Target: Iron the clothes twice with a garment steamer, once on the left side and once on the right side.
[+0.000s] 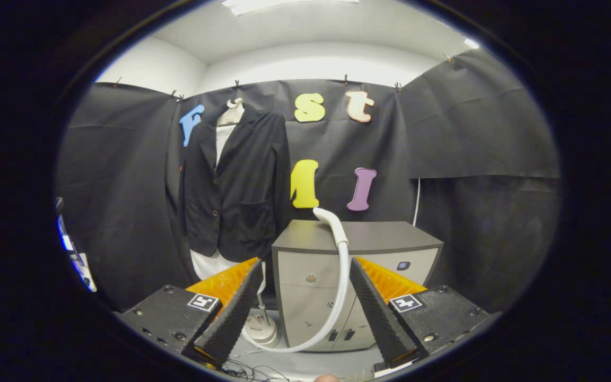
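Fingers [303, 307] stand wide apart with nothing between the pads; I hold no load yet.

Nearest task item: garment steamer hose [337, 313], a pale ribbed tube that loops down near the floor between the fingers and rises in front of the cabinet [305, 289]. I judge it soft and springy; it will drag and twist whatever I lift, so it is no place to grip.

Steamer head [329, 218] sits at the top of that hose, leaning over the front edge of the cabinet top, beyond the fingertips and roughly centred in the gap. Smooth, rounded plastic, probably light but slippery. My plan is to clamp on the straighter neck just below the bent head, where the section looks even and stiff. The nozzle face I cannot make out.

Left of the cabinet, further back: dark jacket [231, 185] on a mannequin stand [259, 326], over a white shirt. Soft cloth, hanging free, will yield under the head; light contact only.

Jacket lies well left of the finger line, against the booth wall.
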### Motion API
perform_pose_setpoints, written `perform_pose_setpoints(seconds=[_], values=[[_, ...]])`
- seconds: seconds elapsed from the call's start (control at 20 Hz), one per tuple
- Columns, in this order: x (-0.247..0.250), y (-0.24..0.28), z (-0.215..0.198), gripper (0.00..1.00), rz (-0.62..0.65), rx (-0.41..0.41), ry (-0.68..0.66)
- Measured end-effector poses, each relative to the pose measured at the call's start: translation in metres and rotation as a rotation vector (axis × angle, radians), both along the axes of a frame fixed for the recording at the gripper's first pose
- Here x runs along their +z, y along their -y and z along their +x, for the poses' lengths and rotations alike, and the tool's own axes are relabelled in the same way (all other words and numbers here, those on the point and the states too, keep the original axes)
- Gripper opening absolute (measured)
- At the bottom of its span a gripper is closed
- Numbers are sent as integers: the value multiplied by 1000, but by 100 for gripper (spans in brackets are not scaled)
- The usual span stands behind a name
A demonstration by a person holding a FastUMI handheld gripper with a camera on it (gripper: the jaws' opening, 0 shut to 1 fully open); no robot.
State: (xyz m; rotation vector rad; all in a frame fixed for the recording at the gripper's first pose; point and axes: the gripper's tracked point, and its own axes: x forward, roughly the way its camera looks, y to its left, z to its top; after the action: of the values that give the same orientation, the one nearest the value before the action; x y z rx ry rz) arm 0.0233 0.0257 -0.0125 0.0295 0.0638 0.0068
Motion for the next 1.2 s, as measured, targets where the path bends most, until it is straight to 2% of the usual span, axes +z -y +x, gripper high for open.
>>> perform_pose_setpoints(seconds=[0.5, 0.65, 0.75, 1.2], values=[[32, 1, 54, 100, 57, -16, -78], [37, 7, 78, 100, 45, 6, -114], [46, 9, 109, 100, 61, 46, -111], [15, 68, 260, 100, 114, 90, -321]])
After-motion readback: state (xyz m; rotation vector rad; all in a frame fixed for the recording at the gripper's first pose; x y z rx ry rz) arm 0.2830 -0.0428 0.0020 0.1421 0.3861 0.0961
